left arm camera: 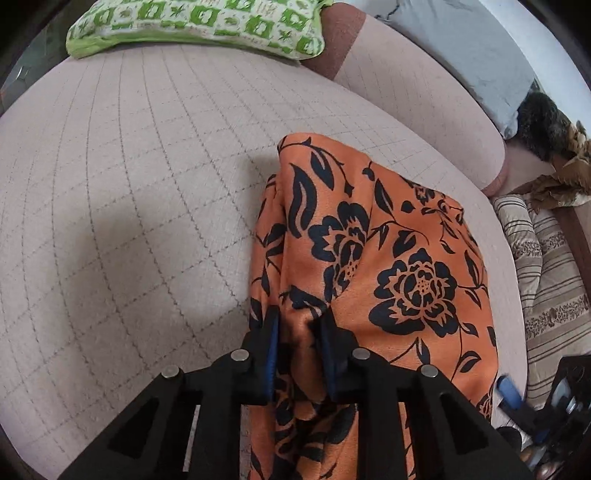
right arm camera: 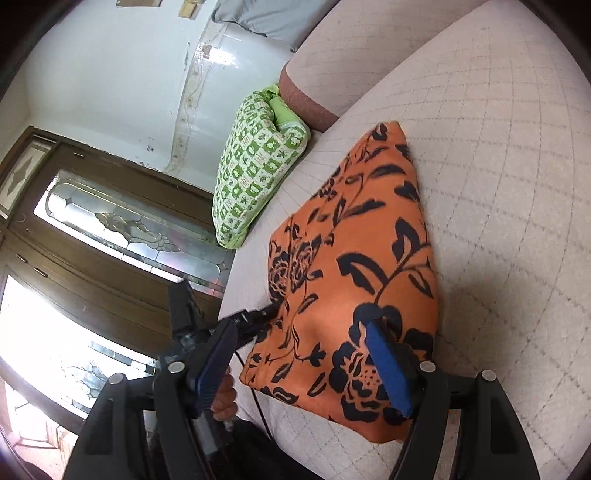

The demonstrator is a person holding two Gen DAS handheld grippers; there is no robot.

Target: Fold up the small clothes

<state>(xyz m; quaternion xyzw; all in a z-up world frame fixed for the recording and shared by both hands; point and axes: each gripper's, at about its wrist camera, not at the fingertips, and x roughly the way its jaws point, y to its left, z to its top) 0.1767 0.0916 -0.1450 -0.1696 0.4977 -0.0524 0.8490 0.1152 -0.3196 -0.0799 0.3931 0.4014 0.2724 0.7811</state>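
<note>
An orange cloth with a black flower print lies folded on the pale quilted sofa seat. My left gripper is shut on the near edge of the cloth, with a fold bunched between its blue pads. In the right wrist view the same cloth lies flat as a folded stack. My right gripper is open above the cloth's near end, one blue pad over the cloth and the other off its left edge. The left gripper shows there at the cloth's left edge.
A green and white patterned pillow lies at the far end of the seat; it also shows in the right wrist view. A grey cushion rests on the sofa back. Striped bedding lies past the seat's right edge. A wooden glass door stands beyond.
</note>
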